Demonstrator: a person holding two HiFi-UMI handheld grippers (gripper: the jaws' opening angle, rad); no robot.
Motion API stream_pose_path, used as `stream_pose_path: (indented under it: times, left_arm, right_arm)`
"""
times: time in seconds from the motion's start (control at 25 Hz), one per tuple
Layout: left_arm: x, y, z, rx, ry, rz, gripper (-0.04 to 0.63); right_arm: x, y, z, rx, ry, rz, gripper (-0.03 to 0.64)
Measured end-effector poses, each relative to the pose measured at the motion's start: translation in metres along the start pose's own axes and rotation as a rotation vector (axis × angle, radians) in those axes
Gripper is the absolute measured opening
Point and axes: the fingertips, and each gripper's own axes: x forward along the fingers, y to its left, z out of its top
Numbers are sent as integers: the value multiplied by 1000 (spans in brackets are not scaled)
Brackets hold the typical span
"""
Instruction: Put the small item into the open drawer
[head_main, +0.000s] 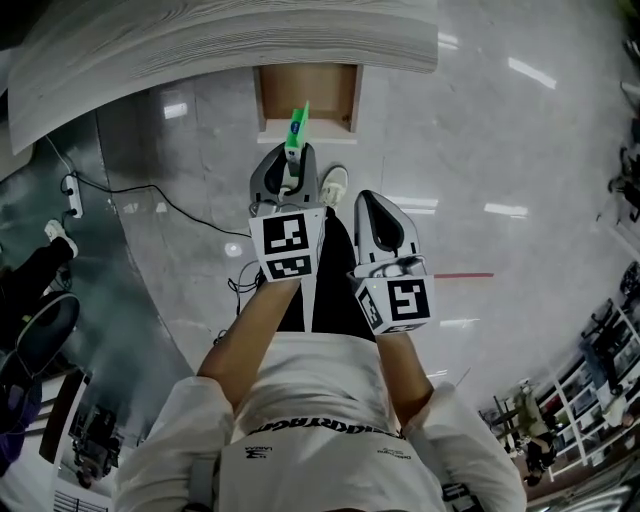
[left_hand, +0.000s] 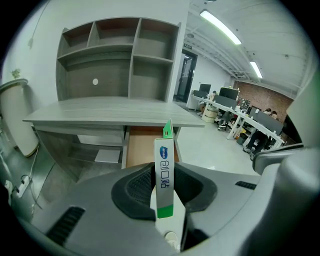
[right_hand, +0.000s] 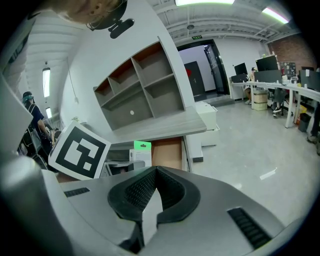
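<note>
The left gripper (left_hand: 165, 192) is pinching the small packet (left_hand: 164, 170) upright between its 2 jaws, with the packet's green tip pointing at the open drawer (left_hand: 141, 150) under the desk's (left_hand: 110, 111) front edge. The right gripper (right_hand: 154, 186) is hanging alongside with its jaws pressed together on nothing. In my judgement, the packet is best carried past the drawer's front rim and lowered inside before the jaws are spreading, so it is not clipping the desk edge.

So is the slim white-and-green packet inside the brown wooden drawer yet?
Out: the left gripper clamps the white-and-green packet, outside the open drawer.
</note>
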Motion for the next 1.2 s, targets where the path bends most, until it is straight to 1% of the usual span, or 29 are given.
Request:
stream_pose_path:
  times: [0.44, 0.72, 1.2]
  left_arm:
    - [42, 8, -20, -18, 52, 24, 98]
    - [66, 14, -23, -20, 78, 34, 99]
    - [98, 18, -33, -50, 128, 40, 100]
  right_arm:
    - [11, -4, -18, 10, 31, 6, 29]
    - [15, -7, -18, 12, 38, 15, 29]
    - [21, -15, -20, 14, 52, 21, 29]
